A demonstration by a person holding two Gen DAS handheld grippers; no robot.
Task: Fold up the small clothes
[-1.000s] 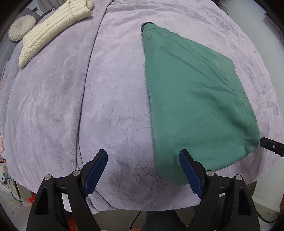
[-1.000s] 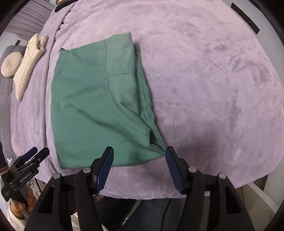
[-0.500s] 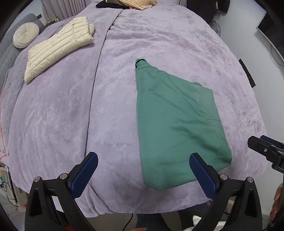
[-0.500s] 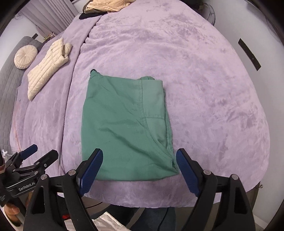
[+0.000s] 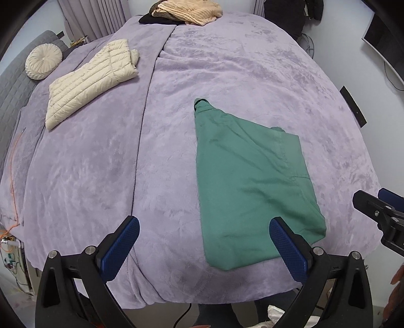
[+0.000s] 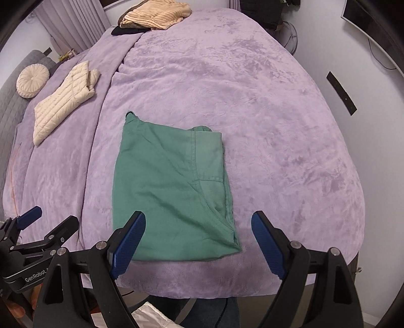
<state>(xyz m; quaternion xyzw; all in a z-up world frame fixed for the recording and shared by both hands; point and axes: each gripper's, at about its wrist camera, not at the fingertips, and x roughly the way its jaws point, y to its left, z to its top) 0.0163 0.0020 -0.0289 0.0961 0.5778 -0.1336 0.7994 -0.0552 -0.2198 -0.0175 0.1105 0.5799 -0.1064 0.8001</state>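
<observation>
A green garment [image 5: 252, 176] lies folded into a flat rectangle near the front edge of the bed; it also shows in the right wrist view [image 6: 171, 196]. My left gripper [image 5: 202, 248] is open and empty, held above the bed's front edge, left of the garment's near corner. My right gripper [image 6: 198, 246] is open and empty, held back above the garment's near edge. Neither gripper touches the cloth.
The purple blanket [image 5: 101, 164] covers the whole bed. A cream quilted jacket [image 5: 93, 78] and a round cushion [image 5: 43, 61] lie at the far left. A pile of tan and dark clothes [image 5: 184, 11] sits at the far edge. A white cloth [image 6: 151, 318] lies below the bed's front.
Both grippers have pulled back and up from the garment, so more of the bed shows. Both jaws have widened. The garment has not moved.
</observation>
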